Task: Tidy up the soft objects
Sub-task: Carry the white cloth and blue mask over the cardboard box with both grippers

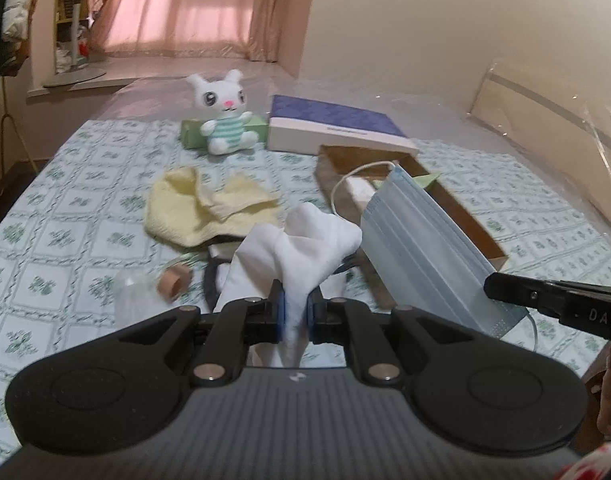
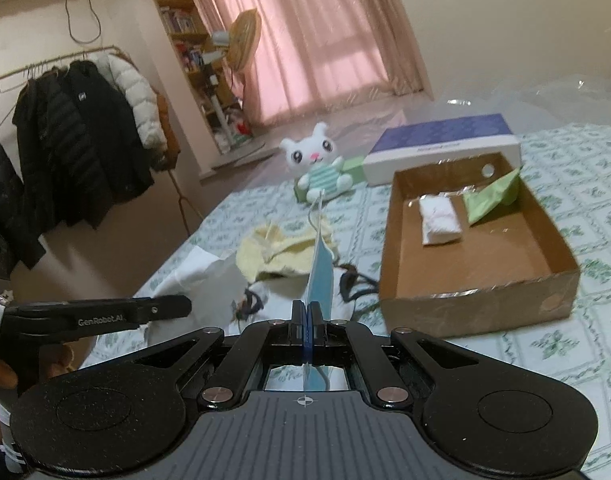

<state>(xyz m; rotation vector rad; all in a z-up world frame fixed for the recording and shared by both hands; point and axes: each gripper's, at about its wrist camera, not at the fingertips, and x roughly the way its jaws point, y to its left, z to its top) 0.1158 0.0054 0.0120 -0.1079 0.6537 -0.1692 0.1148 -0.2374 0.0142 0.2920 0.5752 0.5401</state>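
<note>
Clearly, a white cloth (image 1: 305,240) stood bunched at the lower centre of the left wrist view, pinched by the closed left gripper (image 1: 294,312). To its right hung a blue face mask (image 1: 421,248), clamped thin between the fully closed right gripper (image 2: 307,320). Behind were a yellow towel (image 1: 201,208), a cardboard box (image 2: 485,240) and a plush rabbit (image 1: 225,116).

Your white cloth (image 1: 305,248): crumpled, bunched, lifted off bed. Your blue pleated face mask (image 1: 421,256): hanging tilted, ear loop trailing, over near edge of open cardboard box (image 2: 481,304). Yellow towel (image 1: 209,208) lies rumpled on bedsheet. Plush bunny (image 1: 227,114) sits upright beyond.
</note>
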